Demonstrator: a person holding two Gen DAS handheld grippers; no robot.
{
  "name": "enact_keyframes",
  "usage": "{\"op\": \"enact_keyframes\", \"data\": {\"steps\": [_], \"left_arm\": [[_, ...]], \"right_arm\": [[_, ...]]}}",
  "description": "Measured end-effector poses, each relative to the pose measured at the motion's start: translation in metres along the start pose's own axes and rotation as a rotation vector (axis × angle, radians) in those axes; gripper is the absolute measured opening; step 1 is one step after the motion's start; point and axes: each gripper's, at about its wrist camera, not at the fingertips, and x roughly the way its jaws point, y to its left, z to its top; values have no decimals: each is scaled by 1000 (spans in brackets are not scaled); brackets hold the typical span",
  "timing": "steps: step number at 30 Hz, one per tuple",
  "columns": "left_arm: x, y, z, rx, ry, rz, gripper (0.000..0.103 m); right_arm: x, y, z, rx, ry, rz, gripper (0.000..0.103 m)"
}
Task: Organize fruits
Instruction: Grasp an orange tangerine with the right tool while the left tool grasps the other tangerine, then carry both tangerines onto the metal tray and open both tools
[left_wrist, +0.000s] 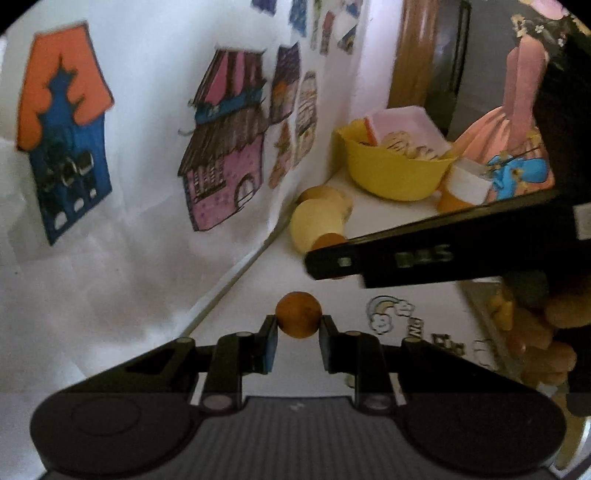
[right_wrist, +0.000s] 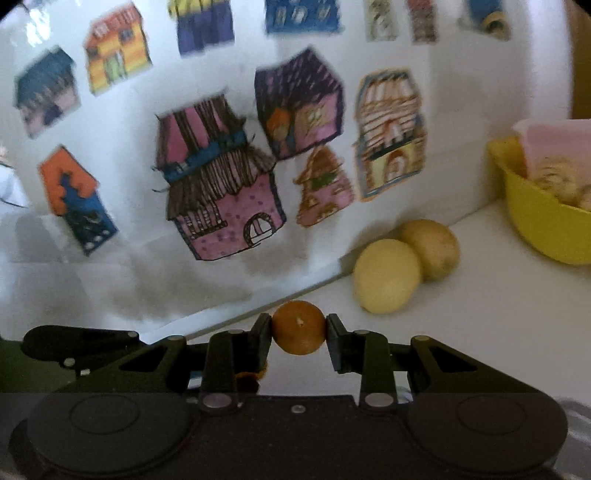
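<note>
**Both grippers carrying a small orange fruit each**

The left gripper (left_wrist: 298, 328) has its two fingers pressed against the sides of a small orange fruit (left_wrist: 298, 318), which sits at the very tips, most of it standing proud of the pads. The right gripper (right_wrist: 298, 334) is clamped the same way on a second small orange fruit (right_wrist: 298, 326), stem scar facing the camera, also held at the fingertips rather than deep between them.

Beyond the fingers, two larger yellow fruits (right_wrist: 404, 264) lie touching each other on the white tabletop (right_wrist: 461, 314), close against the wall of house drawings (right_wrist: 221, 192). Further right stands a yellow bowl (right_wrist: 543, 229) with a pink container (right_wrist: 554, 147) and some pale items resting in it. In the left wrist view the right gripper's black body crosses the upper right, in front of the bowl.

The step in hand looks like transport: each fruit is gripped and appears lifted off the surface. The next move likely calls for choosing a resting place, perhaps beside the yellow fruits, and lowering gently, since such shallow tip grips could let a round fruit slip or roll on release.
</note>
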Motion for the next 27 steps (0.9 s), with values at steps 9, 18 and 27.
{"op": "enact_keyframes", "data": {"steps": [9,18,27], "left_arm": [[-46,-43,-6,40,-43,-94,26],[-70,-110,-22,75,-57,-219,26],[-79,-176,-47,154,-28,-313,26]], "right_arm": [[-104,7,-45,31,-71,-108,33],[-188,-5,-106,86,-87,-233,33],[-237,-24,-164,146,-103,-325,33]]}}
